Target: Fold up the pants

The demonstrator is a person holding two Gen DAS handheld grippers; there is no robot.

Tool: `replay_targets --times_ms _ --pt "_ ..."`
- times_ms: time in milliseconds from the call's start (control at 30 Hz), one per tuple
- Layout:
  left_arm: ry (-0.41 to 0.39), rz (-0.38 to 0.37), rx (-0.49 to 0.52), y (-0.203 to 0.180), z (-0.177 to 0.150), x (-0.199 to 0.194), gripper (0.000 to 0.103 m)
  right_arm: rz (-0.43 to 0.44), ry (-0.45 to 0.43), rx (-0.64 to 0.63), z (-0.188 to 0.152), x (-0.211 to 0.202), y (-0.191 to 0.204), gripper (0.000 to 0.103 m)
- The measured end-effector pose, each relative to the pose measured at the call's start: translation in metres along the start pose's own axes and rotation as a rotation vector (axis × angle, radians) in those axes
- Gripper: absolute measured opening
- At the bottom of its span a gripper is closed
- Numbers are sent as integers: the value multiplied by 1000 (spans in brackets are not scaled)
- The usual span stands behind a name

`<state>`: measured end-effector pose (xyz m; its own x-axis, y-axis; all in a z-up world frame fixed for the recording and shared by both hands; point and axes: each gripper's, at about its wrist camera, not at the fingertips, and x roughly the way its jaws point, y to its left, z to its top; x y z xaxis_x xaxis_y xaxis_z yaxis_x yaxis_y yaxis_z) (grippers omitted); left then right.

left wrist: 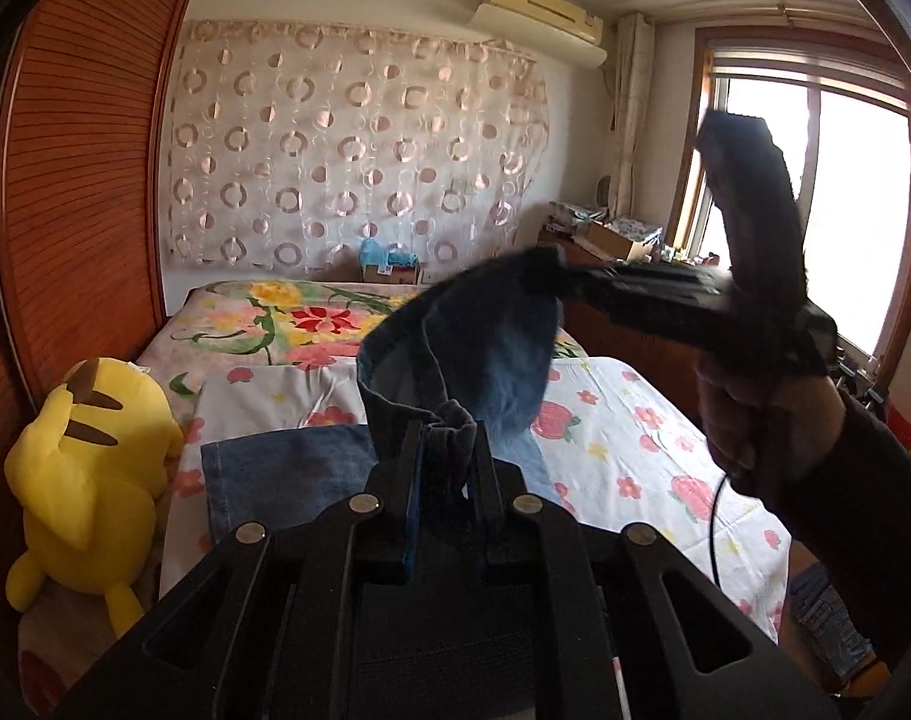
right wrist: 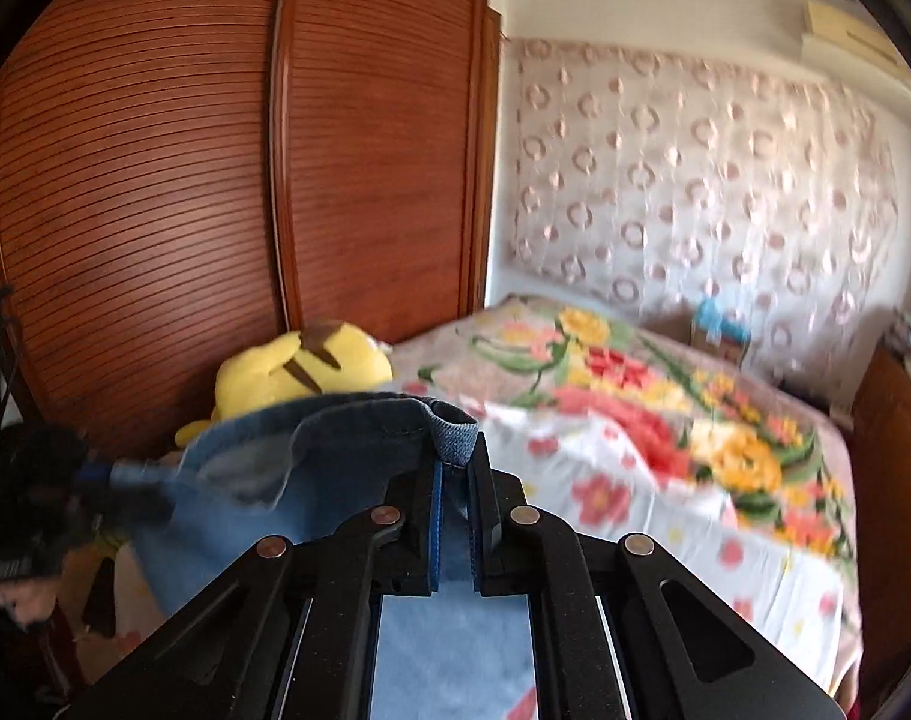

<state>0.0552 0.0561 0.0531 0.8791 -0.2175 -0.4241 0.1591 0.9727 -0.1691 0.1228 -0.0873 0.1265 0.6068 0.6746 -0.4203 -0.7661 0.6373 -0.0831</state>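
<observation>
While the pants (left wrist: 455, 360) are lifted above the bed (left wrist: 635, 420), their waistband is clamped at one end in the left tongs (left wrist: 449, 450) and at the other in the right tongs (right wrist: 455, 468); the blue denim hangs slack between, one leg lying flat on the floral sheet.

Pants (left wrist: 455, 360) above bed (left wrist: 635, 432); plush toy (left wrist: 89, 456) left, beside wardrobe (left wrist: 77, 210).
</observation>
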Motion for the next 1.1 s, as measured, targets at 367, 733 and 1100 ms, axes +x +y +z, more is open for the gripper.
replay_targets --times_ms 367,733,1100 --pt "0 30 -56 22 -37 -22 13 67 18 -114 19 72 45 6" --pt "108 77 -134 53 -87 -14 13 136 149 -146 14 156 54 6" --pt "163 113 -120 55 -99 -5 13 140 209 -102 17 178 54 32"
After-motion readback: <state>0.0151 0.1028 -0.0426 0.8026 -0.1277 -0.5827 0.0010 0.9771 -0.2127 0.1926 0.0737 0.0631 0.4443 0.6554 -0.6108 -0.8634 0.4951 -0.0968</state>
